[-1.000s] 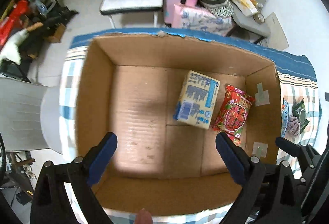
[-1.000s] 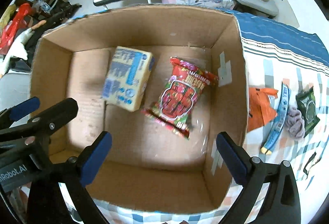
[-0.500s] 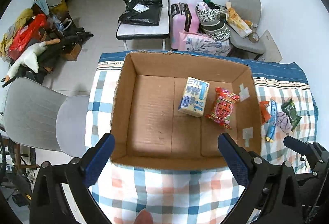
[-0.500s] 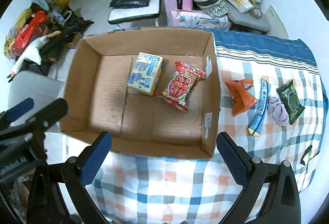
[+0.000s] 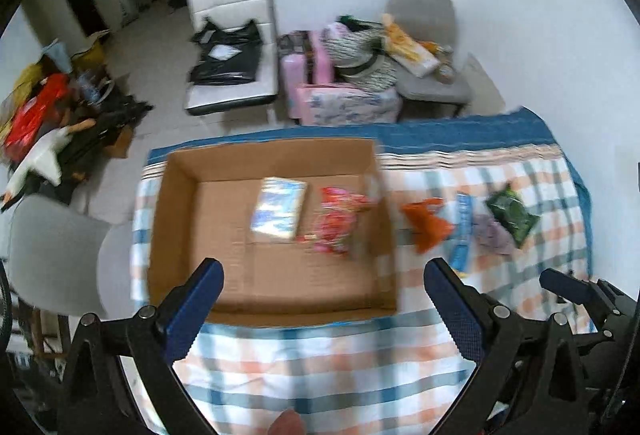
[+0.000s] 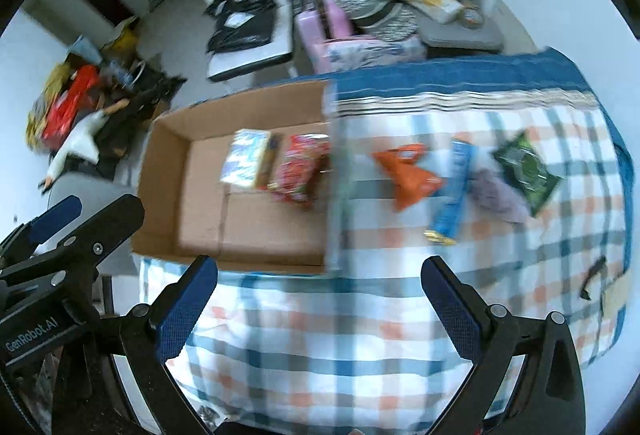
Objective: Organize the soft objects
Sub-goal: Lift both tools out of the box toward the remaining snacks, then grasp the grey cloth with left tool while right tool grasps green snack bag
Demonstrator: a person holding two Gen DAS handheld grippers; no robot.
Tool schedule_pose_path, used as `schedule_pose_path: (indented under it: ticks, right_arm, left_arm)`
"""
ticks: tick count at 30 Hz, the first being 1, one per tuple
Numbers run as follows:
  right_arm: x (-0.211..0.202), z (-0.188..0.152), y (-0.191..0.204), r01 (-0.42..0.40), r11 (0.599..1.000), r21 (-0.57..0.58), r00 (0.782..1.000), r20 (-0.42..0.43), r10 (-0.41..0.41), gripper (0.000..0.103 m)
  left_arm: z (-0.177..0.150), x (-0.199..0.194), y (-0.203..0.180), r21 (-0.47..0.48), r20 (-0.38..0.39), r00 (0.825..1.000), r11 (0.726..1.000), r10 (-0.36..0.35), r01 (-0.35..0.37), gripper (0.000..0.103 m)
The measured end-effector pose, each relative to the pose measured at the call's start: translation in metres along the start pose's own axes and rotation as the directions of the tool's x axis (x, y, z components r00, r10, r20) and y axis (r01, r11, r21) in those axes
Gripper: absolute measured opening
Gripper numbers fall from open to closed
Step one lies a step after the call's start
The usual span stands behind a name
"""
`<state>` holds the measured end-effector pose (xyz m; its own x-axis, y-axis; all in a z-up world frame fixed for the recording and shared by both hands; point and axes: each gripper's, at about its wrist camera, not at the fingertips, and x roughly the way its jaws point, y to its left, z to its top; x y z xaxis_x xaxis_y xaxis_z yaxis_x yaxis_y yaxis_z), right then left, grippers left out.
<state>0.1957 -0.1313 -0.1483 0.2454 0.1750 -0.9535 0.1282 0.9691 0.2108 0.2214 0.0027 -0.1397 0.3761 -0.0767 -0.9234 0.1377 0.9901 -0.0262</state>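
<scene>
- Plainly, the open brown cardboard box (image 5: 272, 235) on the blue, orange and white checked tablecloth (image 6: 360, 335) is the landmark; a pale blue-and-cream soft pack (image 5: 280, 209) and a red crinkly snack bag (image 5: 338, 221) lie side by side on its floor, toward its far right corner.
- The left gripper (image 5: 324, 307) and the right gripper (image 6: 320, 305) both hover above the near side of the box with blue-padded fingers spread wide, nothing between them.
- Right of the box, loose on the cloth, lie an orange foil pouch (image 6: 408, 175), a long blue wrapper (image 6: 452, 191), a crumpled lilac cloth (image 6: 496, 195) and a dark green packet (image 6: 524, 171), the last farthest from the box.
- Likely risk: the wrapper, cloth and packet lie close together, perhaps touching, so a wide pinch there could drag a neighbour or take two at once.
- Another risk: the foil pouches look slippery, and a shallow pinch could let one slide out over the right wall of the box.
- The right wall stands upright between the loose items and the box floor; a low carry could catch a pouch or finger on its rim.
- The cloth hangs off the table edge just beyond the green packet, so a nudge outward could send it over.
- There is open room on the left half of the box floor and on the bare cloth near the front wall.
</scene>
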Motion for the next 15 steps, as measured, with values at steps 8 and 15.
schedule_pose_path:
  ticks: [8, 15]
  right_arm:
    - [0.012, 0.028, -0.142, 0.120, 0.987, 0.106, 0.992, -0.054, -0.115, 0.103]
    - [0.079, 0.067, -0.240, 0.201, 0.978, 0.063, 0.971, -0.148, -0.190, 0.103]
  left_arm:
    - [0.035, 0.068, -0.118, 0.092, -0.112, 0.992, 0.994, -0.050, 0.061, 0.103]
    - [0.053, 0.172, -0.186, 0.150, -0.279, 0.960, 0.989, 0.036, 0.007, 0.103]
